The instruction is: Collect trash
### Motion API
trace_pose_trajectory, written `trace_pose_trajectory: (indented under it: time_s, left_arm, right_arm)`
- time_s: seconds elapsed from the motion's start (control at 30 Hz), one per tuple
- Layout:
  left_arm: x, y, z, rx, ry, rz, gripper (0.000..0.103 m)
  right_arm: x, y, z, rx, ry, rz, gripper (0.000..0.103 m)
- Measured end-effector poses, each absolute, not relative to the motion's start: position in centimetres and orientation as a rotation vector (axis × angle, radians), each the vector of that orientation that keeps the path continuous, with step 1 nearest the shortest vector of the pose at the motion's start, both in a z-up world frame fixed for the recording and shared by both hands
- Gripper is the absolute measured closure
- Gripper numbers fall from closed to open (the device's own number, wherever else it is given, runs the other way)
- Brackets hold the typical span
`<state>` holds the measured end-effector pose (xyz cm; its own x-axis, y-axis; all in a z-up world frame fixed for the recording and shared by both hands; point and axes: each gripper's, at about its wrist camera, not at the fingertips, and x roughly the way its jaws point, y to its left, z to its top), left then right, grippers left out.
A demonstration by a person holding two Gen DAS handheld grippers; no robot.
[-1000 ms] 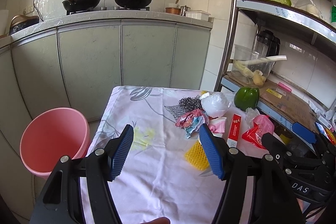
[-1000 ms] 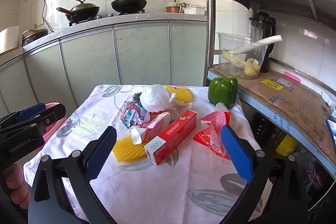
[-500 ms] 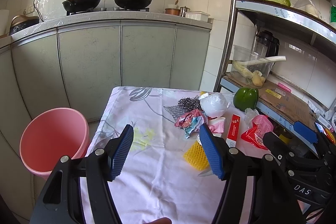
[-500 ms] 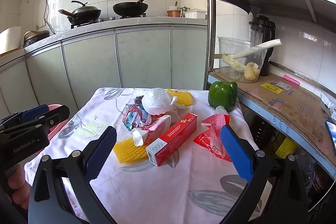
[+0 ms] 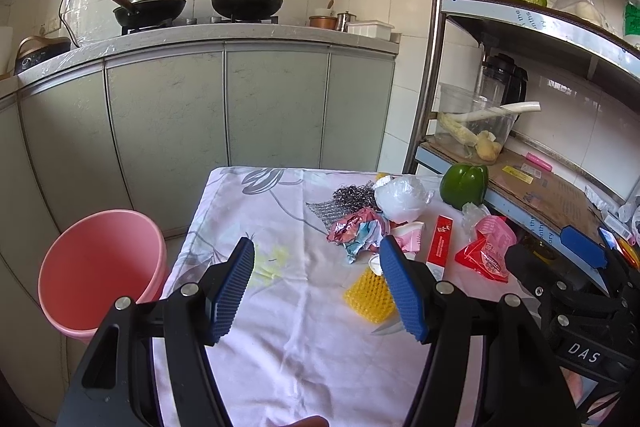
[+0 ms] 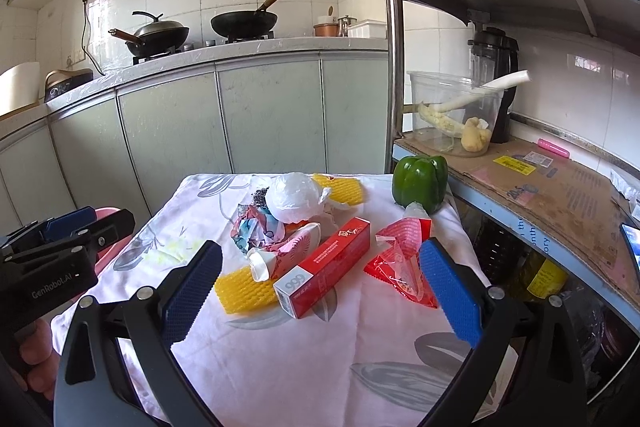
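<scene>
**Pink bucket and a pile of trash**

Through my left camera, my left claw (image 5: 320,283) hangs over the table (image 5: 304,359). Its blue fingers (image 5: 234,283) are wide apart and hold nothing. A pink bucket (image 5: 102,267) stands on the floor, just beside the table's left edge. The trash sits on the far right part of the table. I see a crumpled wrapper (image 5: 360,233), a white plastic bag (image 5: 402,197), a silver scrubber (image 5: 354,195), a red box (image 5: 440,243), a red packet (image 5: 486,253) and a yellow foam net (image 5: 370,295). A green pepper (image 5: 464,185) sits at the far right edge. My right claw (image 5: 580,255) shows at the right side.

Through my right camera, my right claw (image 6: 320,287) hangs over the table (image 6: 320,359) too. Its blue fingers (image 6: 448,287) are wide apart and hold nothing. The red box (image 6: 326,267) lies between them, farther off, touching the yellow foam net (image 6: 244,291). A squashed pink cup (image 6: 288,251) leans on the box. The white plastic bag (image 6: 292,199) sits on top of the pile, with another yellow net (image 6: 340,189) behind it. The red packet (image 6: 400,259) is near my right finger. The green pepper (image 6: 420,183) sits behind it.
</scene>
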<state>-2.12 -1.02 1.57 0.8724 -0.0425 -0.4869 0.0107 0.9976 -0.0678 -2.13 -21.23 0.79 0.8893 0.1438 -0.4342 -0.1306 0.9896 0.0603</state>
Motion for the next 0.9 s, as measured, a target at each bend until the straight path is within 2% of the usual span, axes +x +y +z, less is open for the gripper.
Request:
trace_pose_trajectory:
  time_s: [0.57, 0.9]
  left_arm:
    - [-1.1, -1.6, 1.2, -0.035, 0.521, -0.052, 0.038]
    - [1.1, -1.9, -0.3, -0.041, 0.596, -0.098, 0.038]
  right_arm:
    - [-1.3, -22.1, 0.0, 0.037, 0.478, 0.129, 0.003]
    - [-0.1, -25.1, -0.6, 0.053, 0.512, 0.072, 0.003]
